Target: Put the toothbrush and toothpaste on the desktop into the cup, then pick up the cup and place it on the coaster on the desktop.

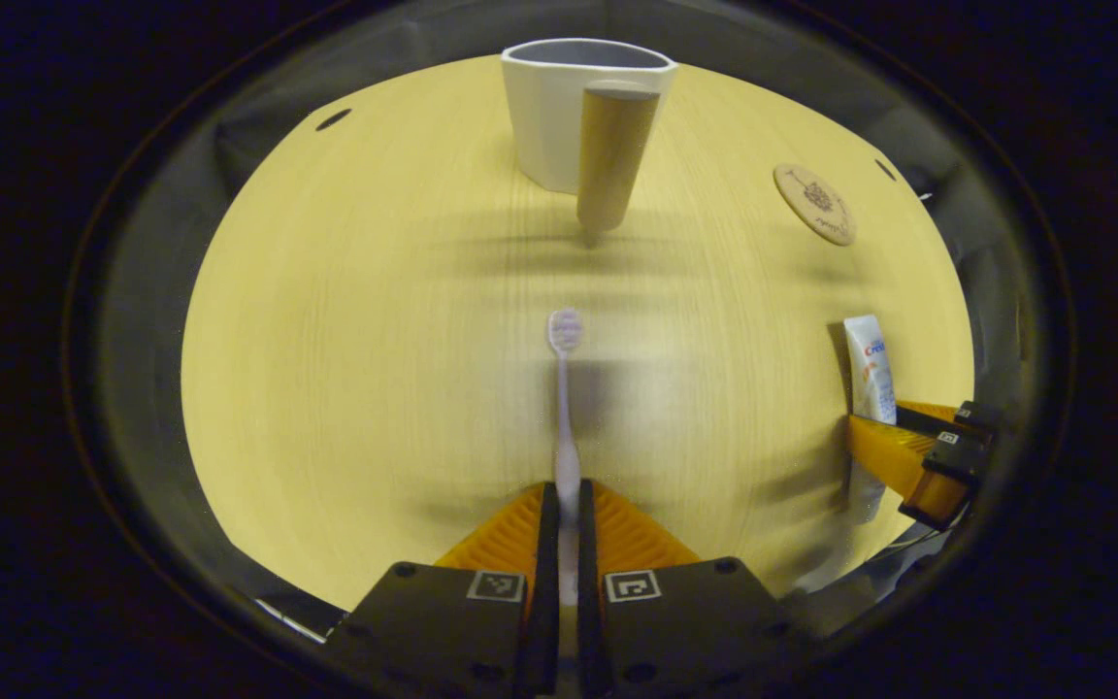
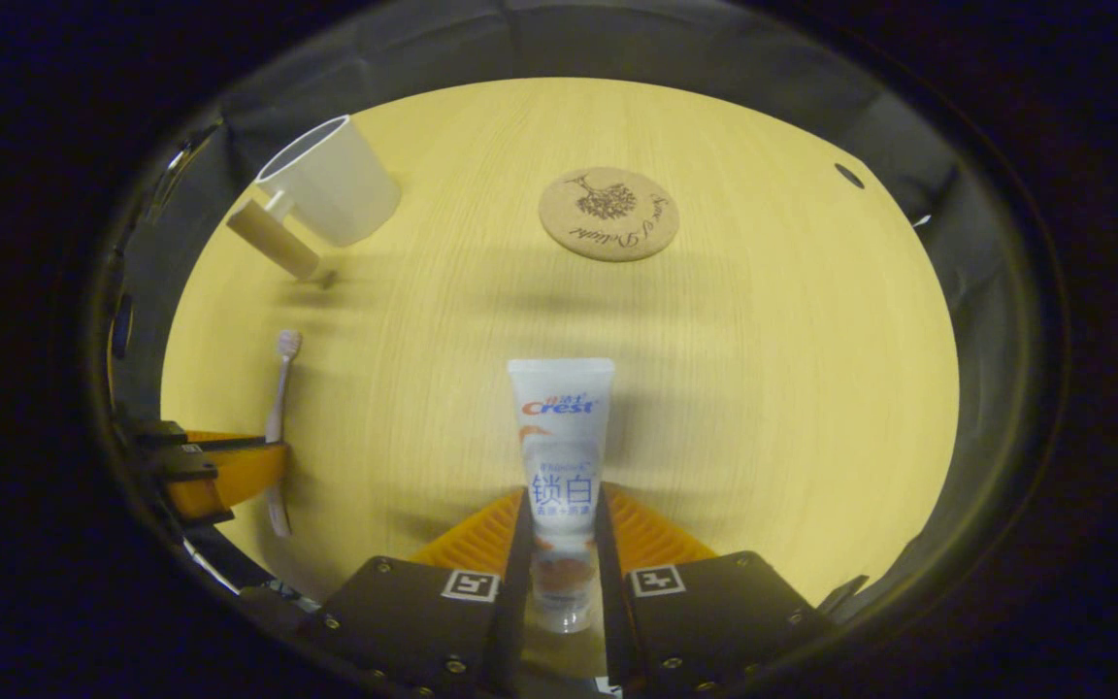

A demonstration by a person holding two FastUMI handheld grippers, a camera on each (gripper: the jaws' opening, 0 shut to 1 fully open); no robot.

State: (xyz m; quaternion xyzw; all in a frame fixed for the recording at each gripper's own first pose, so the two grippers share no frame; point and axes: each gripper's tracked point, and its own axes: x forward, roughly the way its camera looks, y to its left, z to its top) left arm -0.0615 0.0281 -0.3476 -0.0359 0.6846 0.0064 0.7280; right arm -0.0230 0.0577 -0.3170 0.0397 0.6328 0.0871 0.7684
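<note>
Wooden desk (image 1: pixel 345 388): pale grained top carrying every item of the task.
Left claw (image 1: pixel 566 515): fingers closed on the handle of the toothbrush (image 1: pixel 565 388), which runs straight out between them, bristle head forward.
Right claw (image 2: pixel 564 529): fingers pressed on both sides of the toothpaste tube (image 2: pixel 561 437), cap end nearest the camera, flat crimped end forward.
Cup (image 1: pixel 574 107): white, upright and open-mouthed on the far side of the desk, with a brown cylindrical handle (image 1: pixel 612 155) on its side; well apart from both claws.
Coaster (image 2: pixel 608 214): round, cork-like disc with a printed design, lying flat on the desk to the right of the cup, bare.
Toothbrush handling: judged light, thin and stiff; smooth plastic may pivot in the grip, so a hold low on the handle leaves the head free to enter the cup.
Toothpaste handling: judged light and soft-walled; it yields under pressure, so a hold near the firmer cap end is safer.
Cup handling: judged rigid and light; the handle offers the natural hold.
Stage: both items held, neither yet in the cup.
</note>
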